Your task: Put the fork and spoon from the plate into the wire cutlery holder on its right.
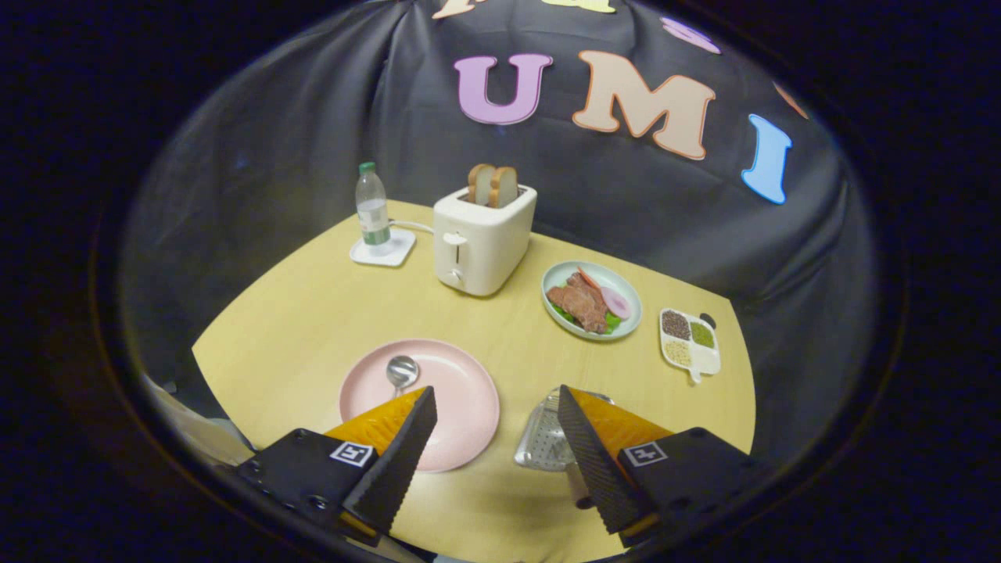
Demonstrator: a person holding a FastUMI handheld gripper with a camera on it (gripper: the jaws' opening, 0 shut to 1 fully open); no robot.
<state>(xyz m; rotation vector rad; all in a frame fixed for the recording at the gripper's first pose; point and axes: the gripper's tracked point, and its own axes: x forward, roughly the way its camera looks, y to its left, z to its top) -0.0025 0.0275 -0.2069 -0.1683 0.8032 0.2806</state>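
Claw hung above the near part of the table, its two ribbed, wedge-shaped fingers spread wide with nothing between them but bare tabletop. Smooth pale-yellow wooden table had a curved near edge.

Left finger overlapped the round, matte pink plate. On that plate, just ahead of the left fingertip, lay the shiny metal spoon, bowl up, handle running under the finger. Fork could not be made out.

Right finger covered part of the silvery perforated metal cutlery holder, sitting just right of the plate; a strip of bare wood separated them.

Beyond the fingers, well apart: a boxy cream toaster with two bread slices standing in its slots; left of it a clear plastic bottle with green cap on a white square coaster. Right of the toaster, a pale-green round dish of meat and garnish, then a white sectioned tray of grains near the table's right edge.

Open wood lay between plate and toaster.
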